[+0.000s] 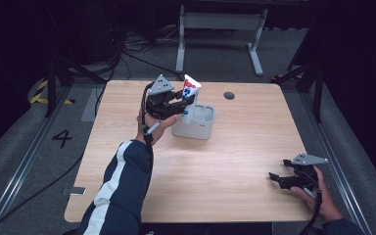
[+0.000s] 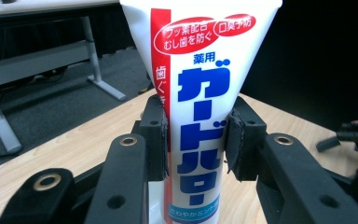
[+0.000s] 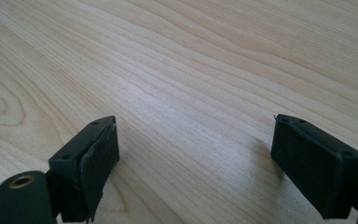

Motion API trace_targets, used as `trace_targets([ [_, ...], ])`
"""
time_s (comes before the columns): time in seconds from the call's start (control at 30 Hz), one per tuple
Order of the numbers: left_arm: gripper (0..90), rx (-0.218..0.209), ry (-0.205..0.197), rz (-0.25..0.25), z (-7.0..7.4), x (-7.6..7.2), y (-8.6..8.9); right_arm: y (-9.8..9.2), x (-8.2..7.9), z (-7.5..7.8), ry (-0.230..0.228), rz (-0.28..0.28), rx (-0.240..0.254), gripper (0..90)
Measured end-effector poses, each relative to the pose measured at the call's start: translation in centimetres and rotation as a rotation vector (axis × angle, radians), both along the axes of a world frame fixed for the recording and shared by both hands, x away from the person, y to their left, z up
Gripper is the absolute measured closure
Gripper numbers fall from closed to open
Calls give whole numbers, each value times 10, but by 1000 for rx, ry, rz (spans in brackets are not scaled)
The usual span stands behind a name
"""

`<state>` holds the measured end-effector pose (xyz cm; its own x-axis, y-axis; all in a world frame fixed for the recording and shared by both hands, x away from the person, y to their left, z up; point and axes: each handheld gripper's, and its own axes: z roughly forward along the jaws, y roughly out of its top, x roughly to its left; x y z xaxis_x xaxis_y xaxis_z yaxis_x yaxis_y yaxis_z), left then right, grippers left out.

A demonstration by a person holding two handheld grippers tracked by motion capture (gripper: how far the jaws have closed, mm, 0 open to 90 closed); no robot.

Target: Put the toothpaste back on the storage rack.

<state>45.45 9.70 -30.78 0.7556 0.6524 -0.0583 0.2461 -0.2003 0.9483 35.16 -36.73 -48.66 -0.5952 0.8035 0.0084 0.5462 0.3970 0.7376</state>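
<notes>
White plastic is the story from the high view: the left gripper [image 1: 185,104] has the toothpaste tube [image 1: 190,95] clamped and upright, wide crimped end on top, cap end down, right at the near-left side of the white holder [image 1: 199,122]. That holder sits toward the far edge of the wooden table [image 1: 225,181], a little left of centre, and the tube looks to stand over or just into its left compartment; from this angle I can't tell which. The tube's long axis runs close to vertical, leaning slightly, so to my eye the coming move turns on keeping that axis lined up with the opening below. The right gripper [image 1: 280,179] waits down by the near right corner, well apart from the holder, so the left hand is plainly the nearer one.

Over to the left gripper view: the toothpaste tube [image 2: 200,116] rises straight up between the two black pads [image 2: 156,135], both pressing its flanks at mid-body, blue lettering facing us. A firm pinch, with the tube widening above the pads and narrowing below them.

Now the right gripper view: pads [image 3: 100,158] standing wide, bare wood grain between them, nothing held, just above the table [image 3: 191,70].
</notes>
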Motion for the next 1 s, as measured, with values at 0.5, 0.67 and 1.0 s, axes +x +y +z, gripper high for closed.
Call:
trace_targets([
  [0.5,649,-13,-20,42,-10,21,-14,0,0,0,-1,1,-1,153],
  [0.67,649,-13,-19,46,-15,25,-17,0,0,0,-1,1,0,153],
  [1.0,648,-20,-13,51,-25,32,-23,0,0,0,-1,1,0,153],
])
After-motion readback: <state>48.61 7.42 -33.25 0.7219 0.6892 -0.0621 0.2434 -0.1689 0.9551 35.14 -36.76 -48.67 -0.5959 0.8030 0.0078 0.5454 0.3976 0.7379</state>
